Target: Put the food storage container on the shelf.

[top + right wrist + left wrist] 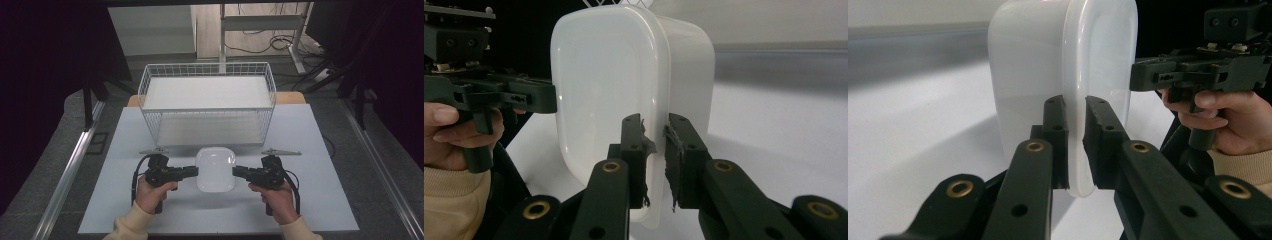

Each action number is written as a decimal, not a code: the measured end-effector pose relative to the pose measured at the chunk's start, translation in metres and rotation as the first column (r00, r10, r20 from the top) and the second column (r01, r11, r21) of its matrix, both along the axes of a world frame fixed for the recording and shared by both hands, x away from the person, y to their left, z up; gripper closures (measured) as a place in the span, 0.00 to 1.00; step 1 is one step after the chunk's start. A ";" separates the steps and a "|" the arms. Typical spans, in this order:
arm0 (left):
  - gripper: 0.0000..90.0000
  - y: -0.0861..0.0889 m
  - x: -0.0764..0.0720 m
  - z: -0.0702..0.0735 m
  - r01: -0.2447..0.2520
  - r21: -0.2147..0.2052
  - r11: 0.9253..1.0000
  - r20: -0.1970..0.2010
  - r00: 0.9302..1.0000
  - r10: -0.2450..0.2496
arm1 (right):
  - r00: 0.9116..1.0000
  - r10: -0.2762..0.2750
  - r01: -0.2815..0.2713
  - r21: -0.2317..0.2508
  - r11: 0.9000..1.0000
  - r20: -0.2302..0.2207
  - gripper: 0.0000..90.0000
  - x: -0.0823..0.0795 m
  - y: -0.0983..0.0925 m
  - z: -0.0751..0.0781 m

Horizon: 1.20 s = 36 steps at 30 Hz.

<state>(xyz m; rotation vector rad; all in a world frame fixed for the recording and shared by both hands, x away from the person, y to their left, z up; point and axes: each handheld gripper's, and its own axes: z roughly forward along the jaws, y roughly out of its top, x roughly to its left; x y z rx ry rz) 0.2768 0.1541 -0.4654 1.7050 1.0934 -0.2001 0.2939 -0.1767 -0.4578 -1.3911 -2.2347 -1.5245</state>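
A white plastic lidded container sits at the middle of the pale table, just in front of the wire basket. My left gripper is shut on the rim at its left side, and my right gripper is shut on the rim at its right side. In the left gripper view the container stands on edge with its rim pinched between the black pads. The right gripper view shows the container likewise, its rim between that gripper's worn pads.
The white wire basket holds a flat white sheet and stands at the table's back middle. Two grey three-cornered plates top the grippers. A desk frame and cables lie on the floor beyond. Bare table lies to both sides.
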 end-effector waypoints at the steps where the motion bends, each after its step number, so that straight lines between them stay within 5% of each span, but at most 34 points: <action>1: 0.90 0.000 -0.001 0.001 -0.008 0.000 1.000 0.000 1.000 0.008 | 1.000 -0.002 0.002 0.000 1.000 0.003 0.88 0.000 0.000 0.001; 11: 0.90 0.004 0.007 0.016 -0.022 0.006 1.000 0.035 0.999 0.022 | 0.999 0.010 -0.010 0.002 1.000 0.034 0.88 0.012 0.005 0.013; 25: 0.90 0.014 0.016 0.072 -0.033 -0.012 0.999 0.146 0.989 0.034 | 0.989 0.024 -0.024 -0.002 1.000 0.149 0.88 0.022 0.015 0.074; 36: 0.90 0.018 0.023 0.107 -0.043 -0.020 0.999 0.196 0.980 0.046 | 0.979 0.025 -0.023 -0.012 1.000 0.203 0.88 0.027 0.020 0.112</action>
